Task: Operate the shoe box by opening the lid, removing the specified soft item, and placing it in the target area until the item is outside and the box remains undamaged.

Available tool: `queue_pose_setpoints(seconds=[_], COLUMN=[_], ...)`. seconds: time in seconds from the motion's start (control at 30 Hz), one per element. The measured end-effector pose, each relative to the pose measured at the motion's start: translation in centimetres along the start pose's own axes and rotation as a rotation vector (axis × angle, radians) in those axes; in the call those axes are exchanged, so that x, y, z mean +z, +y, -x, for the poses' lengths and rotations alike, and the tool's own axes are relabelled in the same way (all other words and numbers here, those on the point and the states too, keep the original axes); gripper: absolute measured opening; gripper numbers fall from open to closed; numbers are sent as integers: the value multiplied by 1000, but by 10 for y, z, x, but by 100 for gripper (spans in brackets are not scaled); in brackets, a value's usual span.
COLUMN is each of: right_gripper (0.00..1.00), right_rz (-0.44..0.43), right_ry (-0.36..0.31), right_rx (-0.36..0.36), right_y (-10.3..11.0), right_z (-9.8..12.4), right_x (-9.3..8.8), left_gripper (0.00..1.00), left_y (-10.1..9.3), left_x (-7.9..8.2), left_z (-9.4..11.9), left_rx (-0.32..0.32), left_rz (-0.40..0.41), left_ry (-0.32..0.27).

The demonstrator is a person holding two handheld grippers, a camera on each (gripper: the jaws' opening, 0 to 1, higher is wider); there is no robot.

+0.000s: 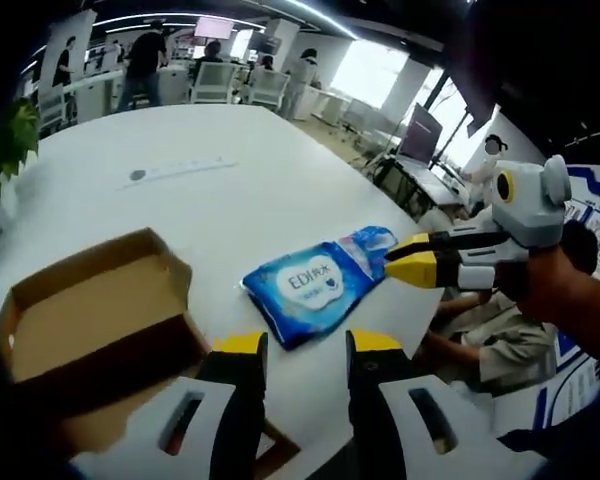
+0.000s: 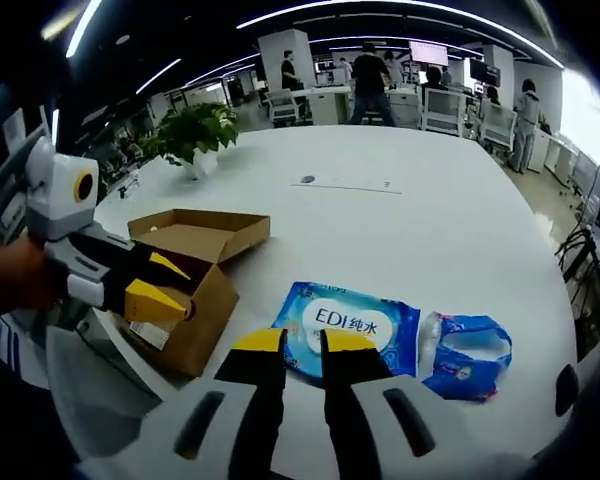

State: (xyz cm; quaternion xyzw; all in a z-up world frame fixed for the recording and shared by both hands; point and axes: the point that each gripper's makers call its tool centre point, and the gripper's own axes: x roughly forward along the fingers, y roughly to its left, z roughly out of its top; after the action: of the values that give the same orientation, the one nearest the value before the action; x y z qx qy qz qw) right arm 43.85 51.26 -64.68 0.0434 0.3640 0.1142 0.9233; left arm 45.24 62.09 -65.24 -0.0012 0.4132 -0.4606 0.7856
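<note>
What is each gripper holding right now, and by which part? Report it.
Nothing is held. The left gripper and right gripper are both open and empty; the blue wipes pack lies free on the white table beside the open cardboard box.

The shoe box [image 2: 195, 275] is matt brown cardboard, the wipes pack [image 2: 350, 330] glossy blue plastic film, the table [image 2: 460, 230] smooth white.

I count one open brown cardboard box [image 2: 195, 262], one blue soft wipes pack [image 2: 352, 328], one green leafy plant [image 2: 193, 128], and my two yellow-tipped claws [image 1: 305, 345] [image 2: 290, 342].
</note>
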Motion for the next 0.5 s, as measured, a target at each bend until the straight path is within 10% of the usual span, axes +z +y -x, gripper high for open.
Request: queue_pose_setpoints(seconds=[0.5], right_gripper=[12], right_rz=[86], right_ry=[28], right_rx=[57], right_y=[60], right_z=[-11], right_x=[10], left_gripper=[29], left_y=[36], left_x=[-27], left_z=[39], left_rx=[23], left_rz=[44], left_ry=[-7])
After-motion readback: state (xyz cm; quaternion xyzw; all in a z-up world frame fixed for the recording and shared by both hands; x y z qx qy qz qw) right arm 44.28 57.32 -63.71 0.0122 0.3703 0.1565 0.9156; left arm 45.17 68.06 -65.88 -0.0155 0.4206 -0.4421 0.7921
